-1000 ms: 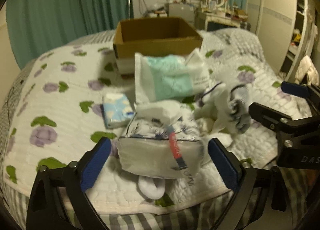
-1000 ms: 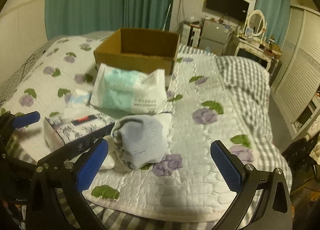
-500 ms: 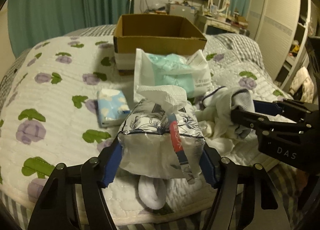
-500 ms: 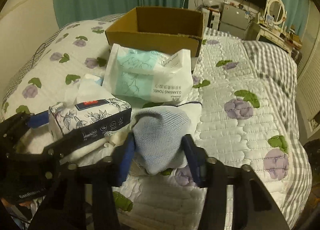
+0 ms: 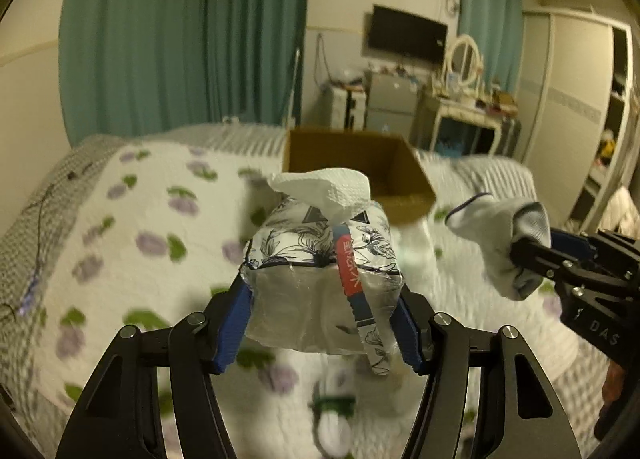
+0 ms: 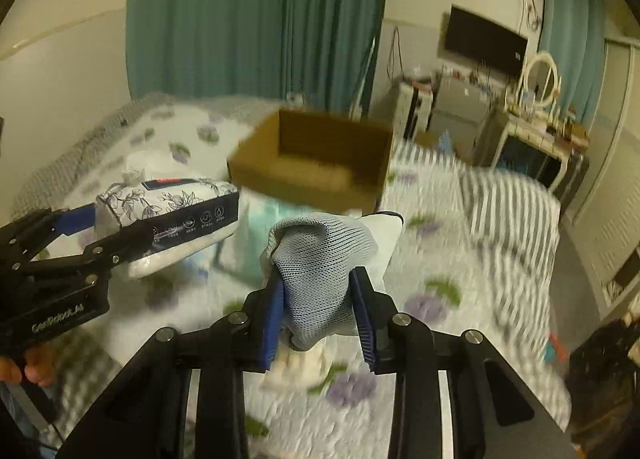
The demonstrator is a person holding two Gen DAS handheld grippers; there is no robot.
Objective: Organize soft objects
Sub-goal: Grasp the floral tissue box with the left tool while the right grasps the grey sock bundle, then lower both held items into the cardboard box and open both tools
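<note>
My left gripper (image 5: 322, 323) is closing on the floral plastic-wrapped tissue pack (image 5: 320, 259), my right gripper (image 6: 320, 315) on the bundled grey-white mesh cloth (image 6: 320, 259), both above the bed (image 6: 440, 279). The slick wrap might slip before the brown cardboard box (image 6: 316, 155).

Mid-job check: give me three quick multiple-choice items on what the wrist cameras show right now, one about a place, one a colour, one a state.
1. Where is the cardboard box?
A. On the bed beyond both held items
B. On the floor
C. On the dresser

2. What colour are the curtains?
A. Red
B. Teal green
C. White

3. What state is the tissue pack in?
A. Lying flat on the quilt
B. Inside the box
C. Gripped and off the quilt

Answers:
1 A: the box sits on the quilt behind the pack and the sock.
2 B: teal drapes hang behind the bed.
3 C: the left hand-held gripper is closing on the pack; the right hand-held gripper is closing on the sock.
</note>
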